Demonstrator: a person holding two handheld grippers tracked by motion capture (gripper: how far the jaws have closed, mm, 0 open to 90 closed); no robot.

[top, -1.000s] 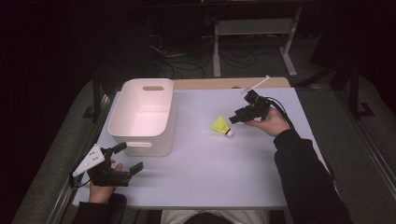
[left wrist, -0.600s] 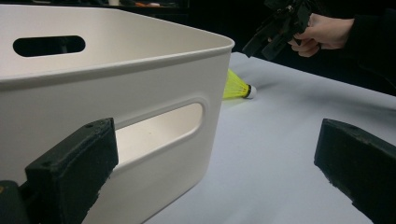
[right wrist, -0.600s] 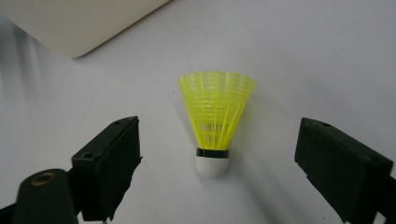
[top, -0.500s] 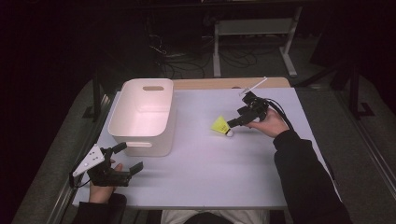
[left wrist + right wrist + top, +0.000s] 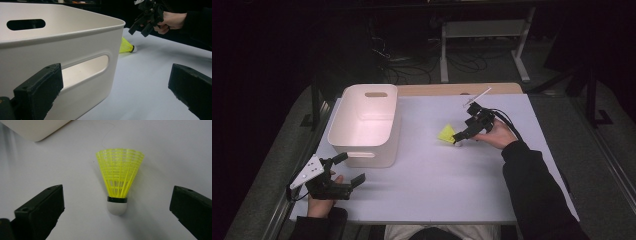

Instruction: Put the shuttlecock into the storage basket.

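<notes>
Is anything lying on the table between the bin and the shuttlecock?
No. In the high view the stretch of table between the bin and the shuttlecock is bare; the left gripper view shows the same.

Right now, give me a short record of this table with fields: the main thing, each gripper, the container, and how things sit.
thing: yellow shuttlecock, lying on its side on the table, white cork toward the right gripper
right gripper: just above the shuttlecock, jaws have just been opening, now wide, not touching it
left gripper: open, nothing between the jaws, at the table's near left by the bin
bin: white, with handle slots, looks empty
gap: shuttlecock lies apart from the bin, to its right
</notes>
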